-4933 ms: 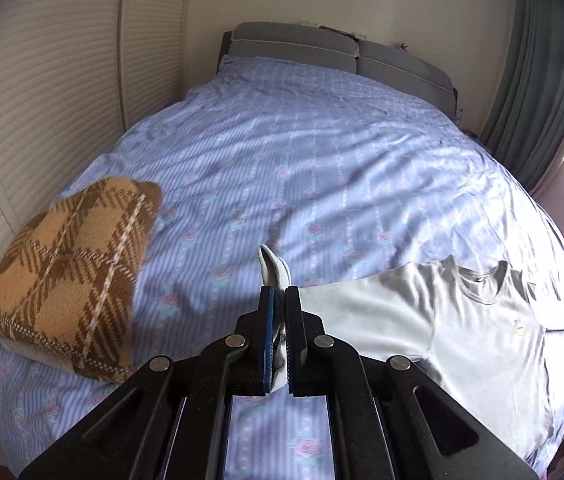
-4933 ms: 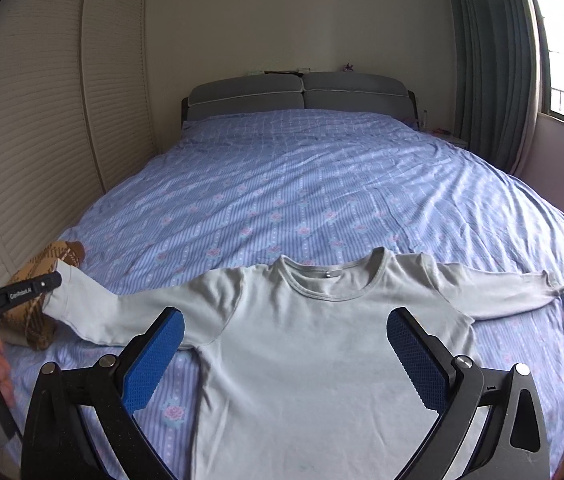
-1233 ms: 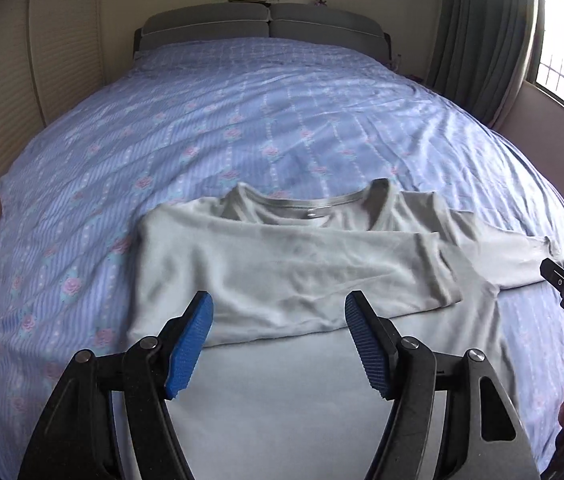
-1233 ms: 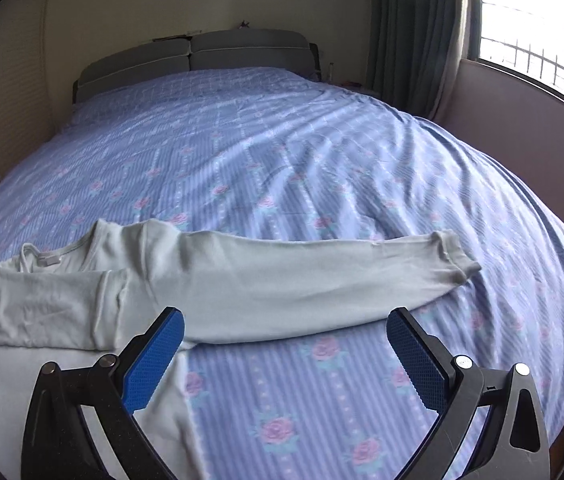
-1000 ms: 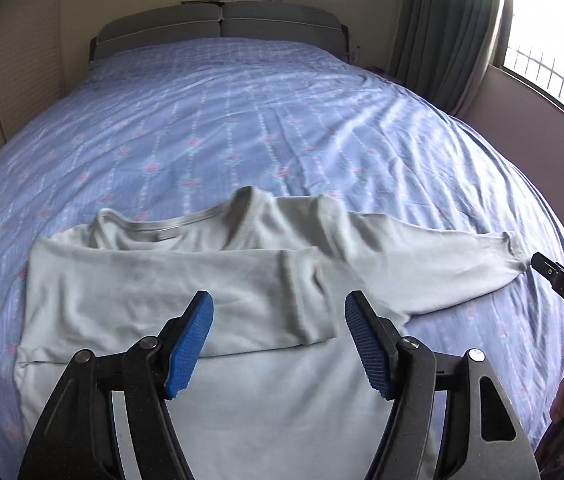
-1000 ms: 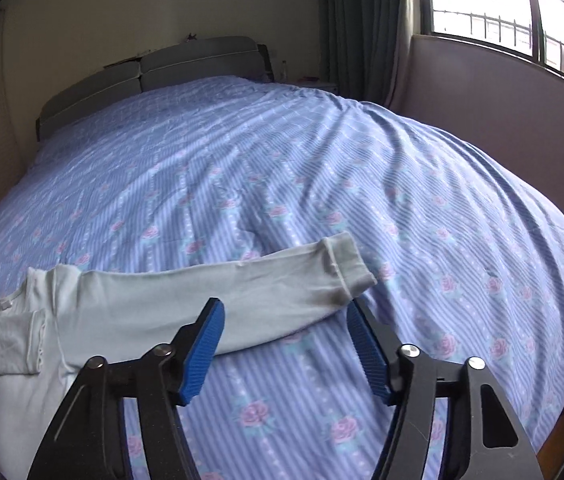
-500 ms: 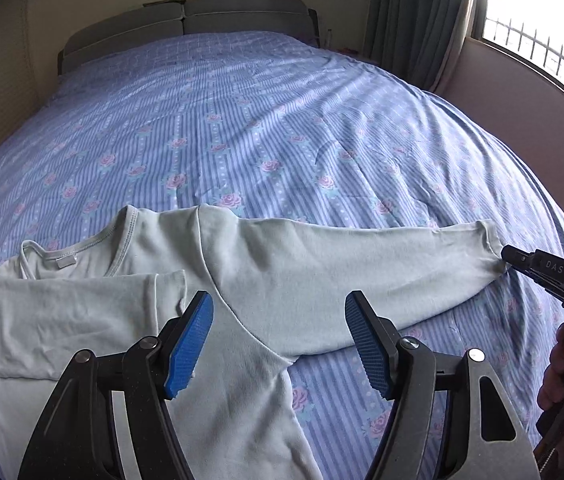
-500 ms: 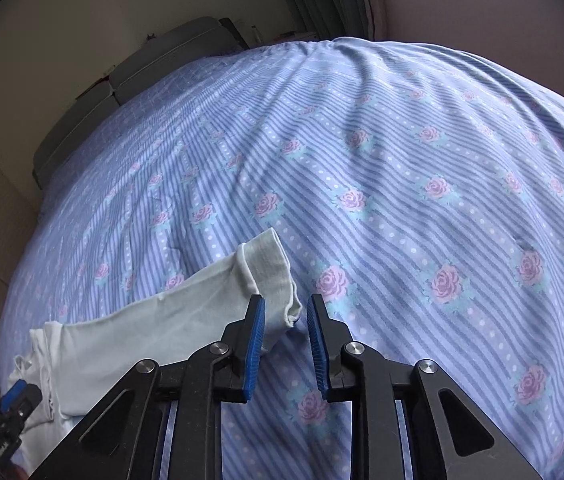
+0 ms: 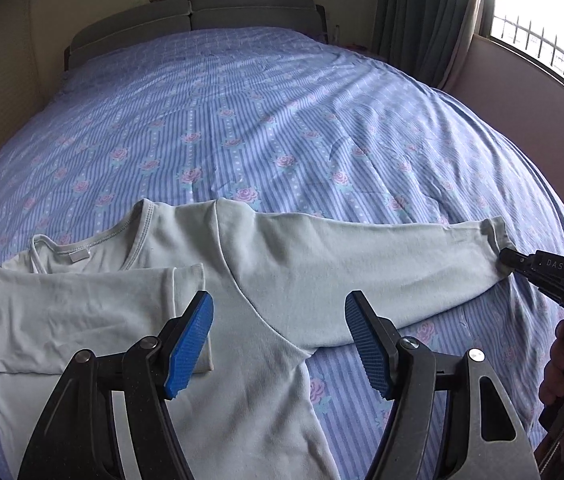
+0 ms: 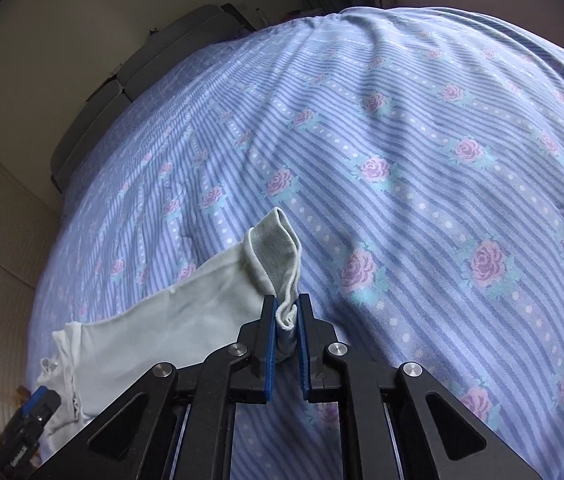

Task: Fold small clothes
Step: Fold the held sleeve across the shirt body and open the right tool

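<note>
A pale grey long-sleeved shirt (image 9: pixel 266 280) lies flat on the bed. One sleeve (image 9: pixel 82 304) is folded across the chest. The other sleeve (image 9: pixel 361 264) stretches out to the right. My right gripper (image 10: pixel 286 312) is shut on that sleeve's cuff (image 10: pixel 278 248); it also shows in the left wrist view (image 9: pixel 507 258) at the cuff. My left gripper (image 9: pixel 278 340) is open and empty, hovering above the shirt's body near the armpit.
The bed is covered by a blue striped sheet with pink roses (image 9: pixel 282 128). A grey headboard (image 9: pixel 202 12) stands at the far end. Curtains (image 9: pixel 421 12) and a window (image 9: pixel 541 40) are on the right.
My right gripper has come down to the outstretched sleeve and closed on its cuff. My left gripper let go of the other sleeve earlier and has shifted right, staying open.
</note>
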### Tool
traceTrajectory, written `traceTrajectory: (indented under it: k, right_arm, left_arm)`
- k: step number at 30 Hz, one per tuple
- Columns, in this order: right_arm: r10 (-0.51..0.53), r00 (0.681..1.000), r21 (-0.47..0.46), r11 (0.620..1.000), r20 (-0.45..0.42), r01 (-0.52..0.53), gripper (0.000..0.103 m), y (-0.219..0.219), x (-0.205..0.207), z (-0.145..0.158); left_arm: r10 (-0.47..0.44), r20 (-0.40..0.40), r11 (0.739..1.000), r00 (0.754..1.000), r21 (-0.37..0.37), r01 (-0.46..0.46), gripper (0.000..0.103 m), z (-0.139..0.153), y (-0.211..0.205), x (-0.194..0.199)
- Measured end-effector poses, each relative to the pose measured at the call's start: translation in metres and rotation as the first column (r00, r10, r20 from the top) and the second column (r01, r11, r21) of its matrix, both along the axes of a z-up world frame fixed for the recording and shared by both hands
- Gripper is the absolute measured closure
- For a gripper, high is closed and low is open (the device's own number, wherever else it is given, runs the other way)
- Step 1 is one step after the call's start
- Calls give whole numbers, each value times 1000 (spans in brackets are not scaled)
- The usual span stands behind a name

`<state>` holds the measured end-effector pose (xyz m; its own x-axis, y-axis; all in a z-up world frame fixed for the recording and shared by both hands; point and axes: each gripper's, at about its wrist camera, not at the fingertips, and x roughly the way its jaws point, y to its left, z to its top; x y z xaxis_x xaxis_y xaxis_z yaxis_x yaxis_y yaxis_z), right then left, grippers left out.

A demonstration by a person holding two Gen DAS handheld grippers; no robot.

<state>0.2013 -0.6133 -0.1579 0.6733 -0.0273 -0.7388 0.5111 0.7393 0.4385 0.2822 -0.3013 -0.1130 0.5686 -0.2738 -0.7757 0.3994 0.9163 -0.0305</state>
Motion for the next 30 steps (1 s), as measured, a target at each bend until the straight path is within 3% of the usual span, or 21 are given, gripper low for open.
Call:
traceTrajectory:
  k: [9, 19, 24, 30]
  right_arm:
    - [62, 994, -134, 990, 94, -49, 93, 51, 5, 67]
    - [280, 945, -198, 949, 171, -246, 93, 194, 46, 124]
    - [398, 902, -237, 904, 169, -355, 93, 282, 71, 133]
    - [511, 850, -270, 842, 125, -467, 93, 381, 101, 117]
  left_arm:
    - [42, 34, 999, 999, -29, -41, 35, 26, 45, -2]
    - [192, 53, 979, 980, -80, -188, 35, 50, 174, 5]
    - [279, 58, 957, 958, -104, -272, 35, 55, 255, 2]
    - [367, 46, 926, 929, -113, -360, 34, 48, 343, -4]
